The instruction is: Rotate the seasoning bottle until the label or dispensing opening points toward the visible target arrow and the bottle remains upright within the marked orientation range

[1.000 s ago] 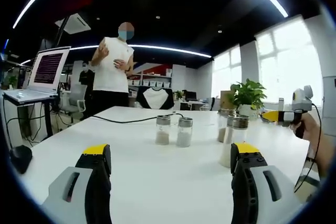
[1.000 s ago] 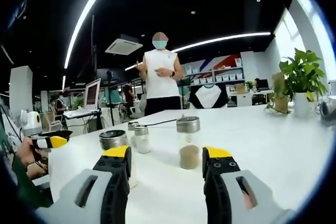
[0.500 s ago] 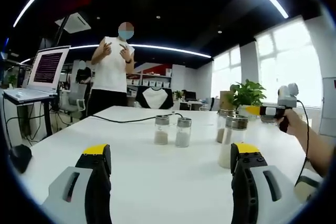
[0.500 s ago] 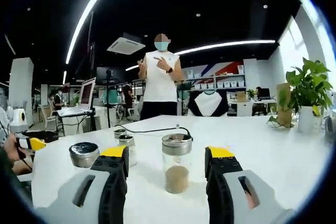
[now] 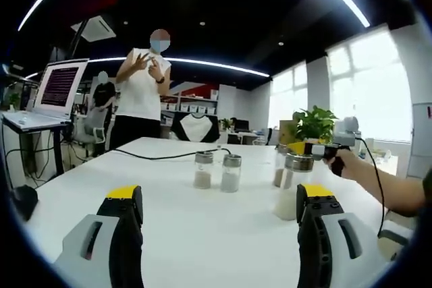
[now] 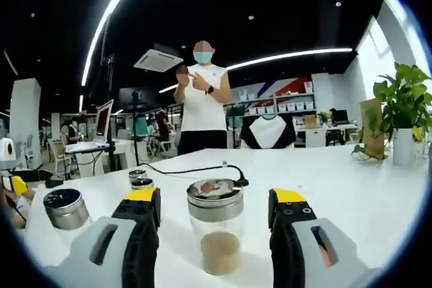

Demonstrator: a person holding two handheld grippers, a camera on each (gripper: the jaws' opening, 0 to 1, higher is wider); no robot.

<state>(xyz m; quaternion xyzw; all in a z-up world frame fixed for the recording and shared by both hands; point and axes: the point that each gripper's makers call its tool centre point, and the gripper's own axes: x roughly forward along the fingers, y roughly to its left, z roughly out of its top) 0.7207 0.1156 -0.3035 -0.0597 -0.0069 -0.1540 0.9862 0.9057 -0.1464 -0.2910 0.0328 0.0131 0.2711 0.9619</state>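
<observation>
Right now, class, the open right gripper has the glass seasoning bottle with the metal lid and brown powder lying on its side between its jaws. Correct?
Not quite. In the right gripper view, the glass seasoning bottle with its metal lid stands upright, not on its side, between the open right gripper's jaws.

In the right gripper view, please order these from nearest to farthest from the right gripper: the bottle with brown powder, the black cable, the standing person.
1. Bottle with brown powder, between the open jaws of the right gripper.
2. Black cable, on the table behind the bottle.
3. Standing person, beyond the table's far edge.

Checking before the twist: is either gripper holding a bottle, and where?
Nothing held. The right gripper stands open around the brown-filled bottle; the left gripper is open.
</observation>
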